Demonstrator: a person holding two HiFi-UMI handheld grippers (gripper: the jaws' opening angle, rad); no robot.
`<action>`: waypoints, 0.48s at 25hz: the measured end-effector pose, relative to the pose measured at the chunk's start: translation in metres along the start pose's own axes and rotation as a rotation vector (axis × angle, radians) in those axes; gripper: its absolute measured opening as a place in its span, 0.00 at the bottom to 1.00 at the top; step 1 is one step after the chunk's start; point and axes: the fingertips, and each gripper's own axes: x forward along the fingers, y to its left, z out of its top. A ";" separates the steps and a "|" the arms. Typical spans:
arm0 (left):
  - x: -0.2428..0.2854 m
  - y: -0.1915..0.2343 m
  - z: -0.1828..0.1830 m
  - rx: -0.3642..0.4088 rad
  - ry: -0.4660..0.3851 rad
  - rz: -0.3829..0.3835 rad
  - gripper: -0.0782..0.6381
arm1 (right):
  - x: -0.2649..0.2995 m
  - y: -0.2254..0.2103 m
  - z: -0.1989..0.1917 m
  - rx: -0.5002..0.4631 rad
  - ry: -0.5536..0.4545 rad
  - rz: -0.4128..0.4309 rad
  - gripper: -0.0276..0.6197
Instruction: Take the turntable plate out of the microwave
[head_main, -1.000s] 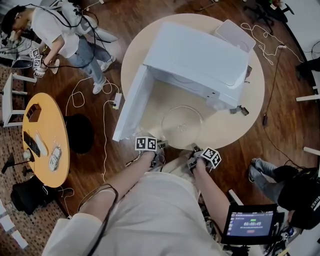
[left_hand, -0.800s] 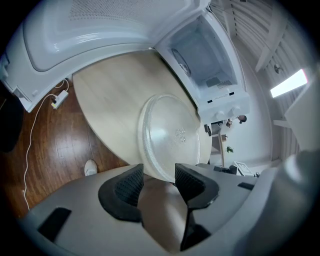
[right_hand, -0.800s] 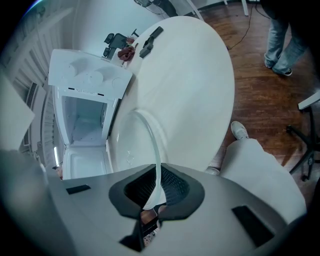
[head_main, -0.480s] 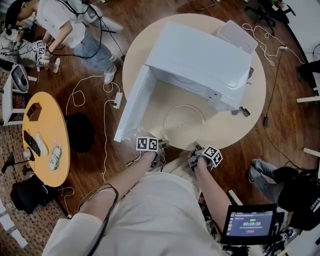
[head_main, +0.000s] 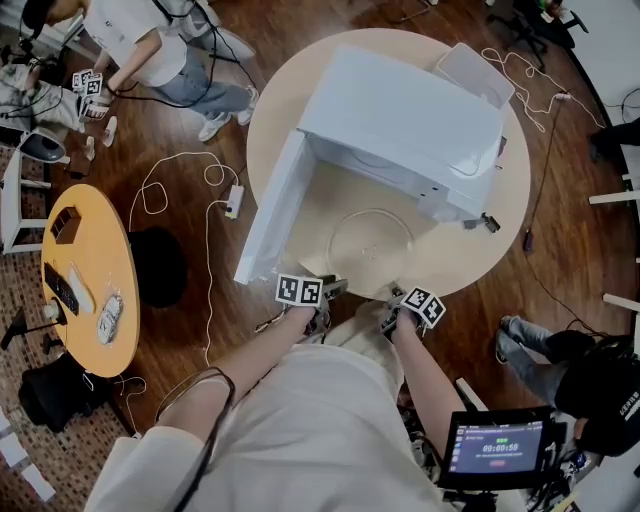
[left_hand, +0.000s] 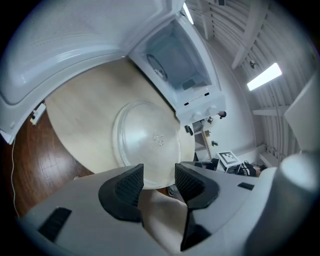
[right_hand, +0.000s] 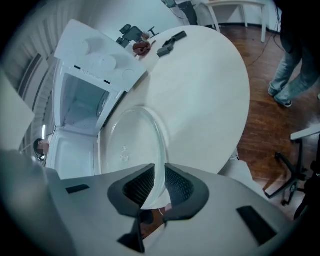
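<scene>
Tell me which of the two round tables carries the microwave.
The large pale table before the person: the open microwave and glass turntable plate sit on it. The smaller yellow table at left holds only small items.

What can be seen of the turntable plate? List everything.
The turntable plate is a round, clear glass disc with a raised rim and small bumps at its centre. It lies flat on the pale round table, in front of the open microwave, near the table's edge. Its near rim sits between the pads of the right gripper, whose jaws are opening.
</scene>
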 end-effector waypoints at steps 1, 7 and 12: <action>-0.001 -0.006 0.003 0.021 -0.005 -0.018 0.37 | -0.002 0.001 0.001 -0.022 -0.017 -0.007 0.13; -0.021 -0.040 0.015 0.242 -0.042 -0.087 0.37 | -0.021 -0.003 0.014 -0.038 -0.120 -0.009 0.27; -0.049 -0.063 0.019 0.357 -0.080 -0.134 0.37 | -0.055 -0.002 0.025 -0.028 -0.236 0.013 0.27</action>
